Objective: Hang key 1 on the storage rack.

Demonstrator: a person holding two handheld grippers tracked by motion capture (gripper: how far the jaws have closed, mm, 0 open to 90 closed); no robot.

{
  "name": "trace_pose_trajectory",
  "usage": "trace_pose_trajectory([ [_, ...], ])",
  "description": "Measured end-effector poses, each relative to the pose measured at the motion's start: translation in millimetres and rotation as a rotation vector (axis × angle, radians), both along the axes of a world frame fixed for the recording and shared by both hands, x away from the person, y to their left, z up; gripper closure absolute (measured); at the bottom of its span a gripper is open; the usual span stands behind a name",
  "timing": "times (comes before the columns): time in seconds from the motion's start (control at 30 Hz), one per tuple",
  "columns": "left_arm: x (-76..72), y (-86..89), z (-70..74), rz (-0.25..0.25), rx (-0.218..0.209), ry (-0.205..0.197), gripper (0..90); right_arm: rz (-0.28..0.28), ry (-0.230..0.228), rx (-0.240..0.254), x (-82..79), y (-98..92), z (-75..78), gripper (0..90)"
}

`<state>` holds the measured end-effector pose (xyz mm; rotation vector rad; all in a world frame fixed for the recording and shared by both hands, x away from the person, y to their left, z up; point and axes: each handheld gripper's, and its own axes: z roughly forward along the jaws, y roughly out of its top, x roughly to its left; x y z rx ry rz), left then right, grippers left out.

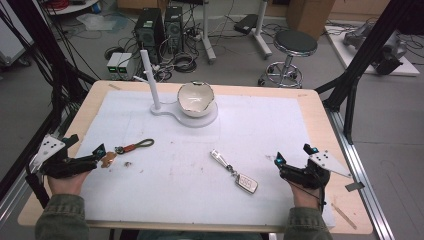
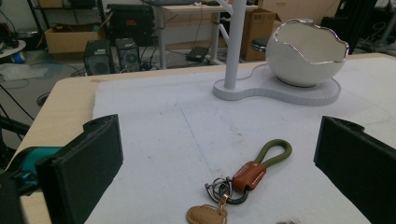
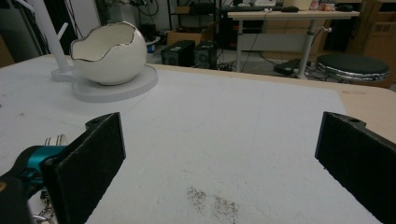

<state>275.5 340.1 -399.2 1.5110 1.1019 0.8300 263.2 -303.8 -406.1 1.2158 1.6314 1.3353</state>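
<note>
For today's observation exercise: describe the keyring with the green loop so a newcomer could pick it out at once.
Start at the white mat covering the wooden table, then go to its left side, just ahead of the left gripper. There lies the keyring: an olive-green cord loop with an orange-brown leather sleeve and a tan tag, unlike the silver car key lying further right.

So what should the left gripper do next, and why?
Probably ease the left gripper forward over the keyring. Its jaws stand open and empty, and the keyring lies flat on the mat just ahead between them, untouched.
</note>
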Motion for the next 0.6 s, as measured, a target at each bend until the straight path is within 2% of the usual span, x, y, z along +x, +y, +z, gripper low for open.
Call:
trace_pose_trajectory([
  [0.6,2.8,-3.6,-0.9,-0.021,-0.007,0.015,1.7,0.002,0.001,0.012,-1.4,-2.4,-1.0,0.5],
])
